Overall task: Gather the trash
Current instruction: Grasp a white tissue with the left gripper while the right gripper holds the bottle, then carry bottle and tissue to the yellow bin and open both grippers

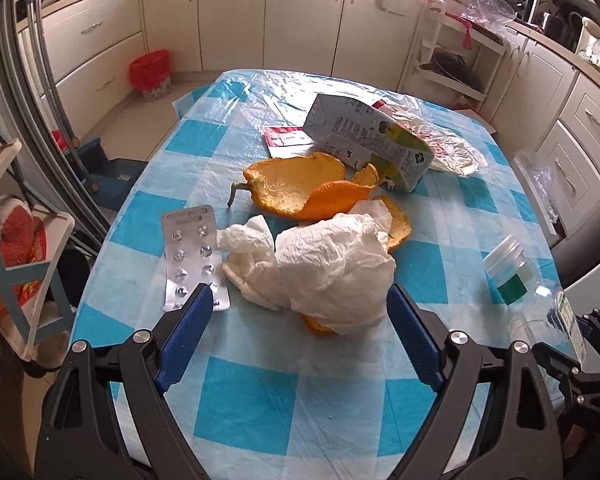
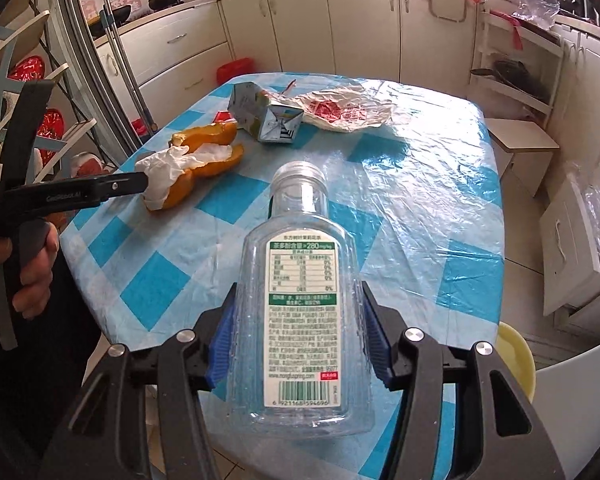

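The clear plastic bottle (image 2: 300,300) is lying clamped in the right gripper (image 2: 300,344), its blue pads pressing on both flat sides; it looks empty, capless, its neck pointing away toward the middle of the table. The juice carton (image 1: 374,144) is lying on its side beyond the orange peel (image 1: 300,190), its top torn open — whether anything is inside cannot be told. A red-lined bin (image 1: 150,74) is standing on the floor past the table's far corner.

The left gripper (image 1: 300,332) is hovering with its jaws spread wide and gripping nothing; the crumpled tissue (image 1: 332,268) is sitting between the fingertips, heaped on the near end of the peel. Just left of the tissue a blister pack (image 1: 192,256) is lying flat, one fingertip overlapping its near corner.

A blue-and-white checked cloth (image 1: 260,400) is covering the table, with a crinkled plastic bag (image 2: 344,110) beyond the carton. Cream kitchen cabinets (image 1: 232,12) are running around the room.
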